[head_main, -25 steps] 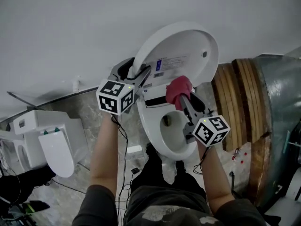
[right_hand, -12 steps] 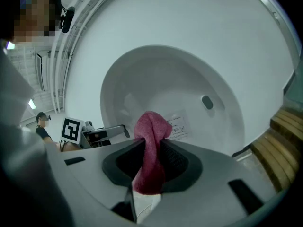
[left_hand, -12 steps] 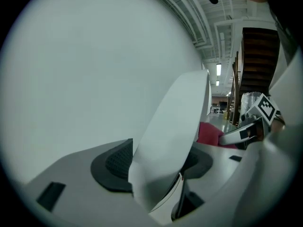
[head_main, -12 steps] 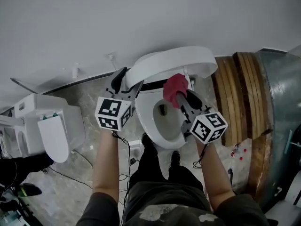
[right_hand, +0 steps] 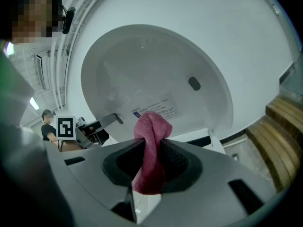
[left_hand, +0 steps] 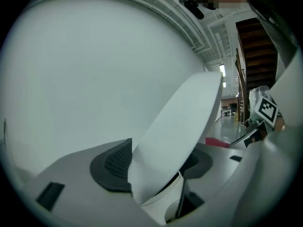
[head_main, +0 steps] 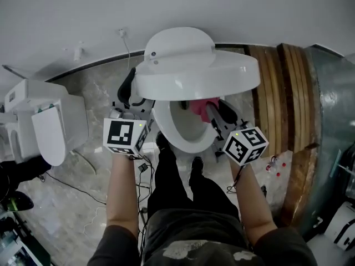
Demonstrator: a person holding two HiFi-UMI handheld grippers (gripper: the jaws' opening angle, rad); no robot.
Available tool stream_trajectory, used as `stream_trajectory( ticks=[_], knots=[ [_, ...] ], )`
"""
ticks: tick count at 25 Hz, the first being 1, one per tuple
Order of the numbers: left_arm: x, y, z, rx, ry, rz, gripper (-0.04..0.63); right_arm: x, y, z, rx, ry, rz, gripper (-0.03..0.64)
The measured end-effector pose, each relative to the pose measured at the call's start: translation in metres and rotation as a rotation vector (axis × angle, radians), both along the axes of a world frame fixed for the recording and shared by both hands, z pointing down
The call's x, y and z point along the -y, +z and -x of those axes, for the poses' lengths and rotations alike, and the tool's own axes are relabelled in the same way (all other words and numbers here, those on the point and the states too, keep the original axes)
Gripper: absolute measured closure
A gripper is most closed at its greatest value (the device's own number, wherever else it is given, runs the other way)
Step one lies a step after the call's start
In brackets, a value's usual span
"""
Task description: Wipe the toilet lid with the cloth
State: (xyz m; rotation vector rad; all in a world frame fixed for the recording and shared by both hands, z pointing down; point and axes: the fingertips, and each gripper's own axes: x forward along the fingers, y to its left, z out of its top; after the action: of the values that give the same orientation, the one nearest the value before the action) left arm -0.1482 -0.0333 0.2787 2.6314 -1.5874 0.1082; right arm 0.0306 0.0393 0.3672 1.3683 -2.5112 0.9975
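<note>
The white toilet lid (head_main: 197, 71) hangs half-lowered over the seat and bowl (head_main: 186, 133). My left gripper (head_main: 132, 91) is at the lid's left edge. In the left gripper view that edge (left_hand: 180, 126) runs between the two pads, and the gripper (left_hand: 156, 161) is shut on it. My right gripper (head_main: 213, 111) is under the lid's front rim, shut on a pink cloth (head_main: 198, 107). In the right gripper view the cloth (right_hand: 150, 145) stands bunched between the pads in front of the lid's underside (right_hand: 156, 70), apart from it.
A second white toilet (head_main: 47, 126) stands at the left on the marble floor. Wooden planks (head_main: 277, 93) and a metal drum (head_main: 327, 121) crowd the right side. Cables (head_main: 83, 159) lie on the floor. The wall is close behind the toilet.
The lid has swung down from upright to half-lowered, with the left gripper on its edge. Both grippers came down and toward me. The cloth now sits below the lid's rim.
</note>
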Motion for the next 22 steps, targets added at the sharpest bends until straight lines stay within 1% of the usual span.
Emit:
stream_trajectory(
  ticks=[3, 8, 11, 15, 17, 19, 22],
  knots=[
    [-0.014, 0.007, -0.001, -0.005, -0.03, -0.012, 0.328, -0.013, 0.018, -0.003, 0.007, -0.009, 0.015, 0.532],
    [-0.041, 0.022, -0.006, 0.041, -0.042, -0.057, 0.328, -0.031, 0.045, -0.006, 0.018, -0.025, 0.03, 0.532],
    [-0.054, 0.033, -0.008, 0.07, -0.044, -0.07, 0.328, -0.039, 0.059, -0.006, 0.024, -0.034, 0.042, 0.532],
    [-0.06, 0.038, -0.007, 0.077, -0.066, -0.084, 0.328, -0.049, 0.071, -0.006, 0.03, -0.046, 0.048, 0.532],
    [-0.061, 0.039, -0.006, 0.067, -0.083, -0.069, 0.328, -0.052, 0.073, -0.007, 0.03, -0.05, 0.046, 0.532],
    [-0.066, 0.042, -0.004, 0.037, -0.11, -0.033, 0.327, -0.056, 0.071, -0.01, 0.029, -0.055, 0.042, 0.532],
    [-0.084, 0.043, 0.001, 0.003, -0.148, -0.005, 0.327, -0.064, 0.061, -0.016, 0.029, -0.057, 0.033, 0.532]
  ],
)
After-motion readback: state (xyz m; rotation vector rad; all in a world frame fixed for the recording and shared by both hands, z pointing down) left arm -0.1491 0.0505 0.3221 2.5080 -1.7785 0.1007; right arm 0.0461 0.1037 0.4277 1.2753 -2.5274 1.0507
